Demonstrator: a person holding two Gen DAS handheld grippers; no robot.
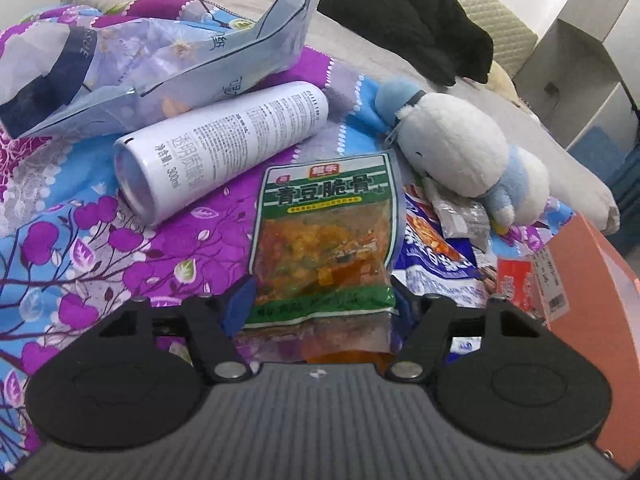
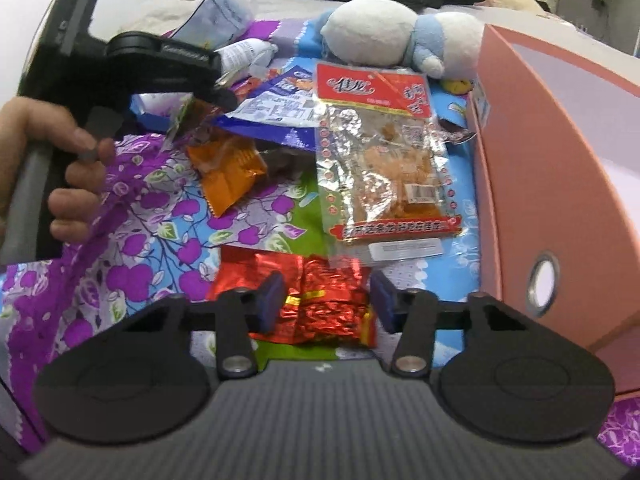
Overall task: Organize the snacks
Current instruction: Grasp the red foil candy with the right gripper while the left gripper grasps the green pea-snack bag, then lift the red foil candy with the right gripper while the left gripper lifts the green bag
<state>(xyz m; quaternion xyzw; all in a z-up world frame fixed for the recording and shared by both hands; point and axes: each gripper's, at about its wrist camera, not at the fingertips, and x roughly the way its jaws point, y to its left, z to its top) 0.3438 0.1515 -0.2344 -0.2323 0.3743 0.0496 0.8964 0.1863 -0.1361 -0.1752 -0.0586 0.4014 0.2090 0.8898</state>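
Note:
In the left wrist view my left gripper (image 1: pixel 318 304) has its blue pads on both sides of a green snack packet (image 1: pixel 326 236) with orange filling; the jaws look shut on its lower end. A blue-white packet (image 1: pixel 436 256) and a red-labelled packet (image 1: pixel 514 284) lie to its right. In the right wrist view my right gripper (image 2: pixel 328 306) is open, its pads straddling a red foil packet (image 2: pixel 324 300) on the cloth. A clear packet with a red header (image 2: pixel 384 156), an orange packet (image 2: pixel 230 172) and a blue packet (image 2: pixel 280 100) lie beyond. The left gripper (image 2: pixel 208 92) shows at upper left.
A pink box (image 2: pixel 560 184) stands open at the right; it also shows in the left wrist view (image 1: pixel 592 292). A white spray can (image 1: pixel 224 148), a torn pale-blue bag (image 1: pixel 168 64) and a white-blue plush toy (image 1: pixel 460 152) lie on the purple flowered cloth (image 1: pixel 100 248). Black clothing (image 1: pixel 400 20) lies behind.

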